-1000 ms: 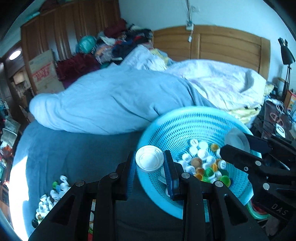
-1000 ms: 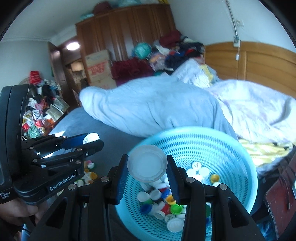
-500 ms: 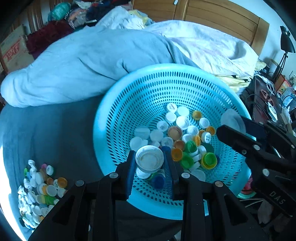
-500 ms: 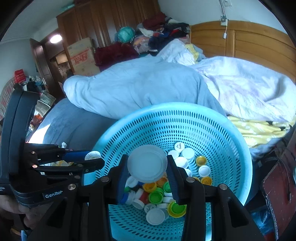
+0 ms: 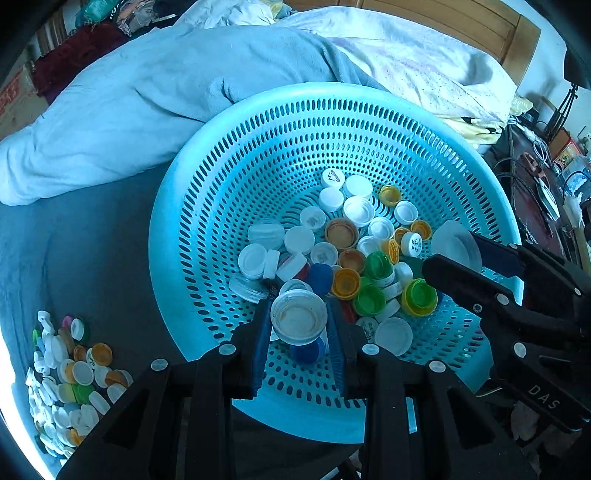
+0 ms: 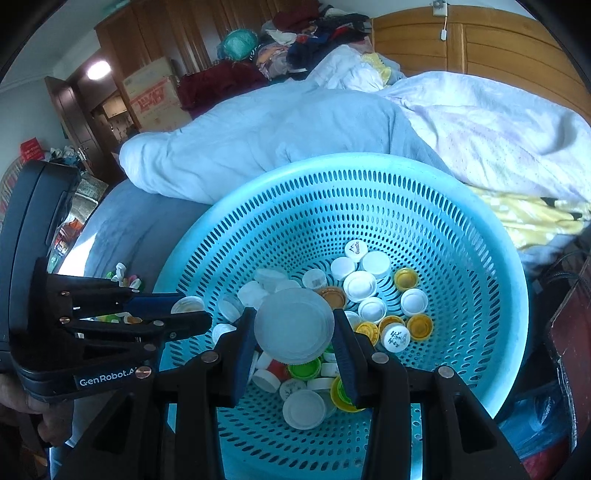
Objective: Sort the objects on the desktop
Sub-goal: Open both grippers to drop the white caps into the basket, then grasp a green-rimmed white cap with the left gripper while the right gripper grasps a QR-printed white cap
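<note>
Both grippers have sunk and tipped down since a second ago, so the basket (image 5: 207, 206) now fills each view where bed and wardrobe showed before. On the grey bed (image 5: 92, 258), near its left edge, lies a heap of loose caps (image 5: 66, 373). Just right of it stands the blue perforated basket, its floor strewn with white, yellow, green and blue caps (image 5: 351, 251). Over its near side the left gripper (image 5: 299, 325) pinches a small white cap (image 5: 298, 316), hollow side up. Over its right side the right gripper (image 6: 293, 332) clamps a wider frosted lid (image 6: 294, 324). Behind the basket lie a pale blue duvet (image 6: 258, 136) and a white quilt (image 6: 491, 136), then a wooden headboard (image 6: 480, 40), wardrobe (image 6: 177, 33) and piled clothes (image 6: 303, 33).
</note>
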Demonstrator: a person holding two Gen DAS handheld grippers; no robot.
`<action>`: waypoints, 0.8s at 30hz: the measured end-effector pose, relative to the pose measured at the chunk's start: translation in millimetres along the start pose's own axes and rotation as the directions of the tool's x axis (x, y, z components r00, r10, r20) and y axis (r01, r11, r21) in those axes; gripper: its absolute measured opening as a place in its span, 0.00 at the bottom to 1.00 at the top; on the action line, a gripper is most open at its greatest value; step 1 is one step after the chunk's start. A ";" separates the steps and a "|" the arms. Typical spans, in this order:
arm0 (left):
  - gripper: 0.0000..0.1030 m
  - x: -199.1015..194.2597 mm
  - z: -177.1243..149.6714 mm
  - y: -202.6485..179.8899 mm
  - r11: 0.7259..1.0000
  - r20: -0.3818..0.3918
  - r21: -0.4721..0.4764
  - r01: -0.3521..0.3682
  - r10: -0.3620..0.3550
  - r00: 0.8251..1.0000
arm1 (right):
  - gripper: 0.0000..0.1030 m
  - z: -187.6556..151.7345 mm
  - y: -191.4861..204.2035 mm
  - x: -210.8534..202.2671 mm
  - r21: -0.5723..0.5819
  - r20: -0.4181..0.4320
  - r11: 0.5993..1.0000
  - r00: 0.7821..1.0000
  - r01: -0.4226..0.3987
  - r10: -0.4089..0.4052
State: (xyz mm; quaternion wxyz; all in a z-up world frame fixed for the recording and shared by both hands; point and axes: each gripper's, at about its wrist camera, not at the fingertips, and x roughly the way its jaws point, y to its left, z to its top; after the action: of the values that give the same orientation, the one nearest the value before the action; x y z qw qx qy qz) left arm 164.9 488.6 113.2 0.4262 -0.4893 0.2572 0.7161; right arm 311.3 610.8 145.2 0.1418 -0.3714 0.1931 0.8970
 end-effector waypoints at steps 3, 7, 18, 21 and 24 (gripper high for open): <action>0.24 -2.1 0.5 -1.4 1.000 0.015 0.008 -0.011 0.011 1.000 | 0.43 -0.2 -0.9 0.2 0.002 0.003 1.000 1.000 0.000 0.000; 0.24 -2.4 0.9 -3.1 1.000 0.020 0.013 -0.014 0.014 1.000 | 0.43 -0.4 0.7 -0.4 0.000 0.006 1.000 1.000 -0.002 0.002; 0.40 -37.7 -13.4 23.5 0.998 0.152 -0.039 -0.056 0.062 0.986 | 0.74 -1.1 12.0 -18.0 -0.004 0.080 1.000 0.997 -0.002 0.002; 0.40 -68.3 -43.6 65.2 0.984 0.269 -0.122 -0.132 0.161 0.950 | 0.78 -2.8 28.9 -26.2 -0.041 0.112 0.999 0.993 -0.024 0.029; 0.40 -90.2 -93.3 124.4 0.951 0.338 -0.255 -0.173 0.255 0.906 | 0.78 -5.2 48.2 -27.7 -0.086 0.120 0.995 0.991 -0.053 0.063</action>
State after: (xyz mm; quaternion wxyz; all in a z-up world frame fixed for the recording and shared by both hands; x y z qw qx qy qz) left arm 116.8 320.2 153.9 0.3286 -0.3592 0.1451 0.8614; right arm 314.2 562.8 173.5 0.1118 -0.3153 0.1575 0.9291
